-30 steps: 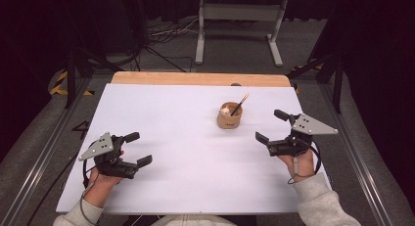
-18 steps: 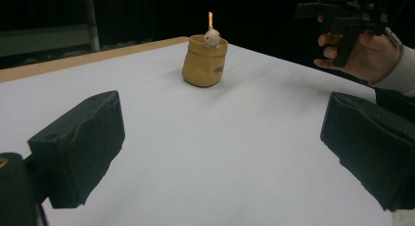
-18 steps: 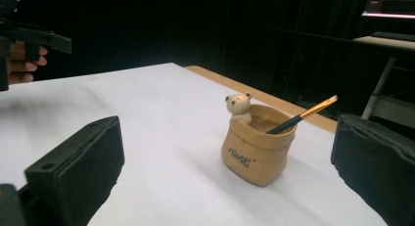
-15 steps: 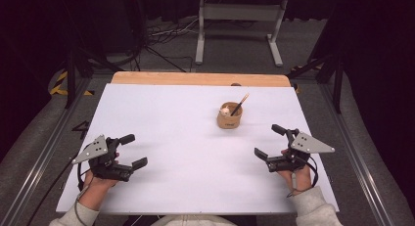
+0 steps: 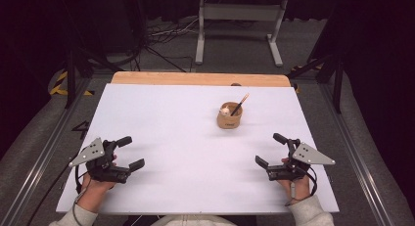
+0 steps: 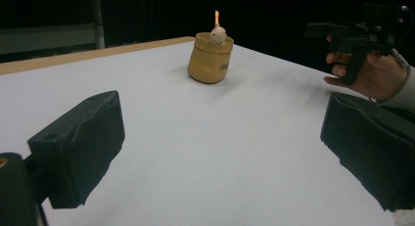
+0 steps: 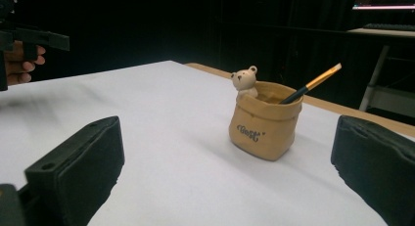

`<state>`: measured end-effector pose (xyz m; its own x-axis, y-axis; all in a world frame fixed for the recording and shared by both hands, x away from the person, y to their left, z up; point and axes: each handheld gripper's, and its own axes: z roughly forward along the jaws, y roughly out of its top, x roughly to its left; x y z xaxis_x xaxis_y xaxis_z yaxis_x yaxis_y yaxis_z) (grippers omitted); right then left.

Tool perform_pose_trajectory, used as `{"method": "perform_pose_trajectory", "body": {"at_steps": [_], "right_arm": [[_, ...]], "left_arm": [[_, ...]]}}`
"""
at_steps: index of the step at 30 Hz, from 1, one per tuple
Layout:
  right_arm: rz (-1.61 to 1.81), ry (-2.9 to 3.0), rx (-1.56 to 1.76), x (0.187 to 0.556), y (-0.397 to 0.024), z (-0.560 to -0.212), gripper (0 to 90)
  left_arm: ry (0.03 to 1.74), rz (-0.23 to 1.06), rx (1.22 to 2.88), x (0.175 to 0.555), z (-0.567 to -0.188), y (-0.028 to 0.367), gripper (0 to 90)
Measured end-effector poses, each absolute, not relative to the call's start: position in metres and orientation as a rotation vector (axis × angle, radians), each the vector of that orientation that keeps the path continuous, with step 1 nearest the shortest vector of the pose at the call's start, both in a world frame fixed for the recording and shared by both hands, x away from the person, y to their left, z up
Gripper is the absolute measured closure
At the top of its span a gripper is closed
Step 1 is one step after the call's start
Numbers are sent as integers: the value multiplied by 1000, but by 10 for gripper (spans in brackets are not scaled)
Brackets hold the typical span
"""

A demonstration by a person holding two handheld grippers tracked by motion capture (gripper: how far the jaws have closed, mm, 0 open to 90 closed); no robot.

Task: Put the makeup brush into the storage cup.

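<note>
Upright, tan bag-shaped pot [image 7: 265,126] holds brush [image 7: 310,85].

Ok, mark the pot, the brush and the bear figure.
pot [image 7: 265,133]: right gripper view, front wall.
brush [image 7: 318,80]: right gripper view, handle above the rim.
bear figure [image 7: 244,80]: right gripper view, its head.

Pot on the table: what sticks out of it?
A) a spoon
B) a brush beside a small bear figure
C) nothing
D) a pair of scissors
B: in the right gripper view a brush leans out of the tan pot, with a small bear figure at its rim.
</note>
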<state>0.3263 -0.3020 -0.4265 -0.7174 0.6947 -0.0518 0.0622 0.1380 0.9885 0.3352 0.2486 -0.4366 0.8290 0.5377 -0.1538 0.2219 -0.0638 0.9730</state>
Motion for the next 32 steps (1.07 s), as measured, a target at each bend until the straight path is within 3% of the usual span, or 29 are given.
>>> {"method": "perform_pose_trajectory", "body": {"at_steps": [32], "right_arm": [[1587,1916,782,332,-300,-442,0]], "left_arm": [[637,323,1631,338,-450,243,37]]}}
